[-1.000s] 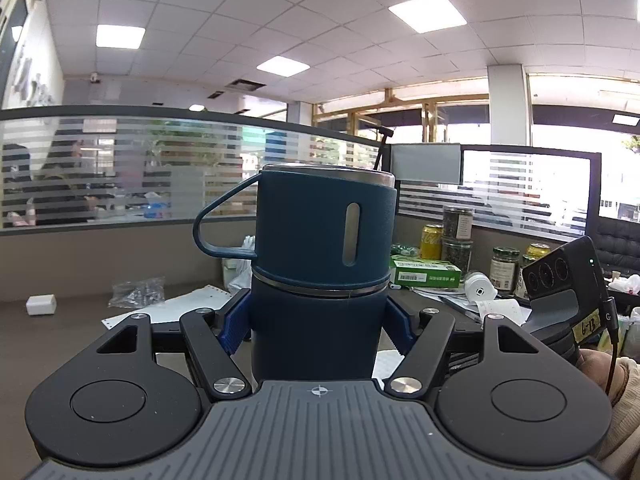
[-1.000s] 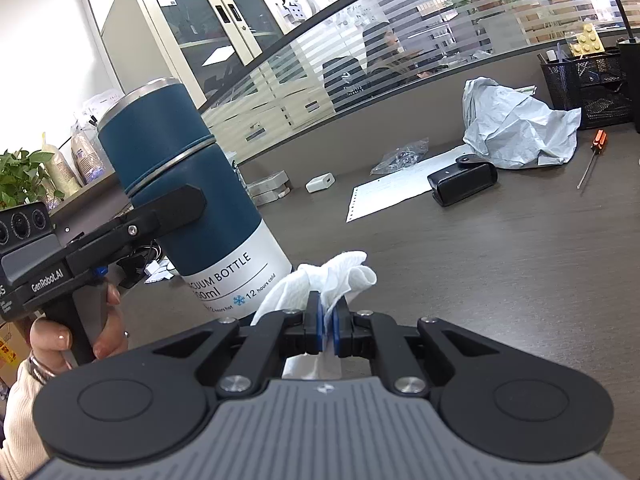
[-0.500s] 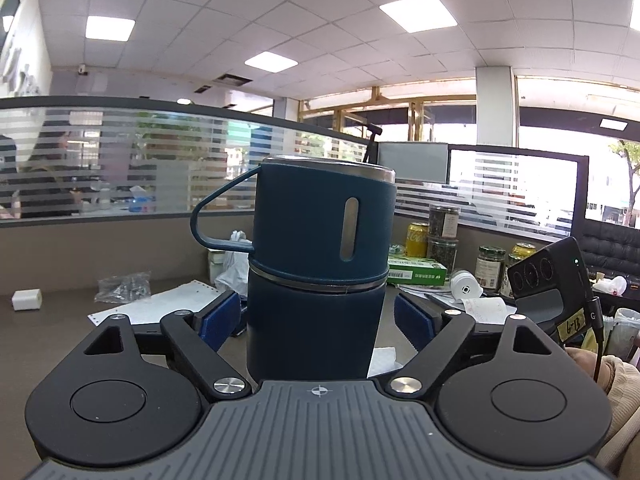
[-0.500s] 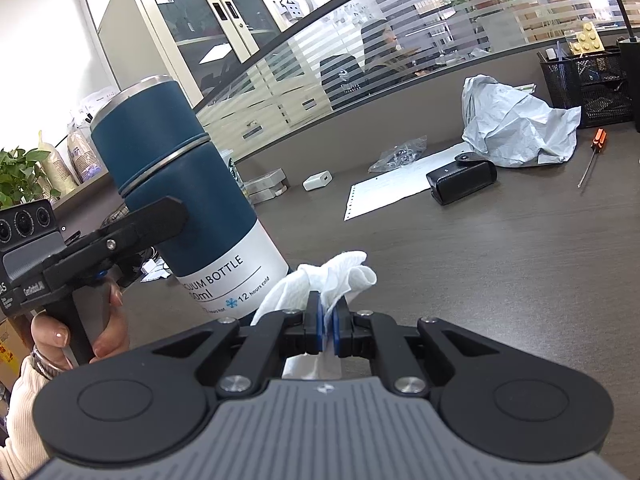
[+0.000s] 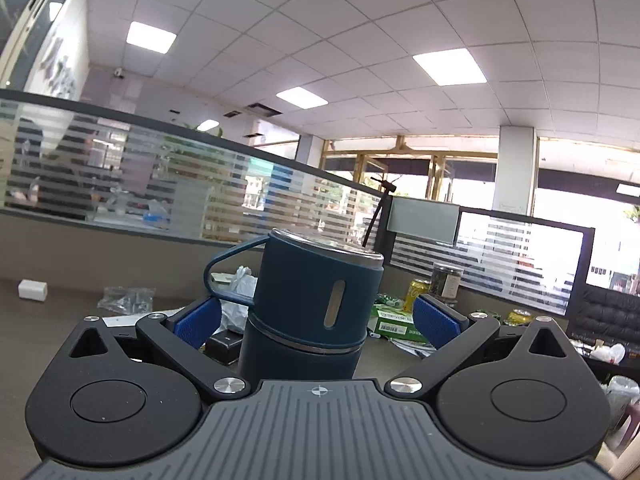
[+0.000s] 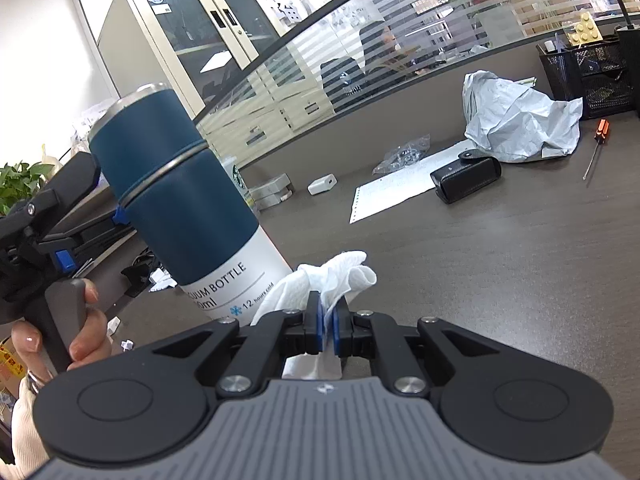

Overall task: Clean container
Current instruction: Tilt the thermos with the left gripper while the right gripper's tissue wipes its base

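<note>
Released, left gripper [image 5: 316, 316] gapes around the bottle [image 5: 310, 304]; right gripper [image 6: 328, 326] pinches tissue [image 6: 336, 276], seemingly apart.

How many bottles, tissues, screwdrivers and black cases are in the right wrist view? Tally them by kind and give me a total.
vacuum bottle: 1
tissue: 1
screwdriver: 1
black case: 1
Total: 4
</note>
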